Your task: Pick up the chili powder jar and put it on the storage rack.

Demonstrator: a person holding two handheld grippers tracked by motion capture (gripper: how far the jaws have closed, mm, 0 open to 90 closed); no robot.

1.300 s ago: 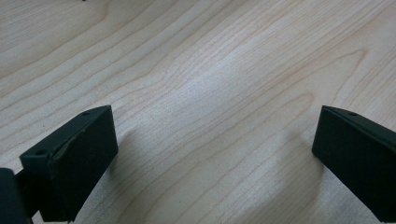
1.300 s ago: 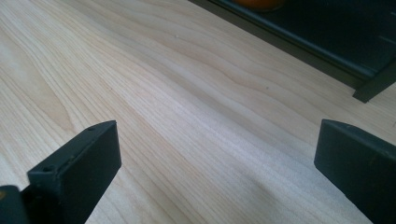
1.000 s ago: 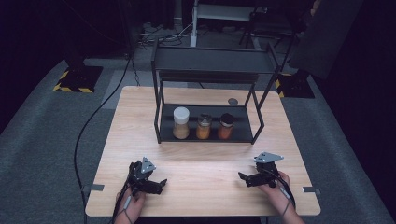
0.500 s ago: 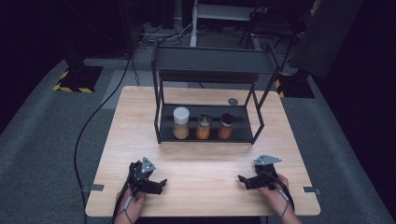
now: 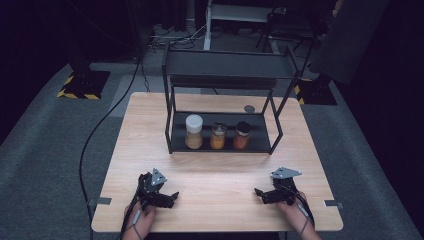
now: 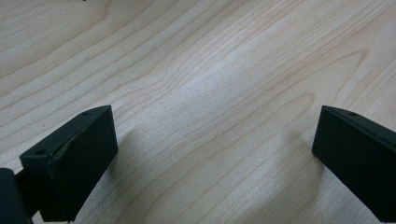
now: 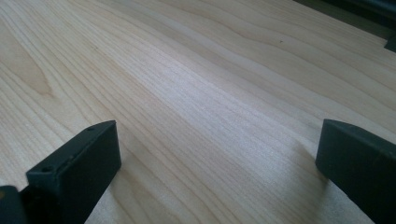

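Resting low at the near edge of the wooden table [image 5: 150, 125], both grippers look parked rather than busy: the left gripper [image 5: 167, 199] sits by the person's left hand [image 5: 137, 217], the right gripper [image 5: 261, 194] by the right hand [image 5: 295, 210], and each points inward across bare wood. From the left gripper view its jaws stand wide apart with only wood grain between them, and the right gripper view tells the same story, jaws spread wide and holding nothing. My guess is they are held this way, low and open, so either one is ready to go forward. The things nearest them are three jars lined up on the bottom shelf of the black wire rack [image 5: 170, 100] at the middle of the table: a white-lidded jar [image 5: 194, 132] on the left, a small orange jar [image 5: 218, 137] in the middle and a dark-lidded jar [image 5: 241, 135] on the right, standing close together, well apart from both grippers. What stands in the way of a reach is the rack itself: its front uprights flank the row, its upper shelf hangs over the jars, so a gripper would likely have to come in from the front, low and level. A small round grey thing [image 5: 249, 108] lies on the table behind the rack; I cannot tell what it is. Dark floor and cables surround the table.
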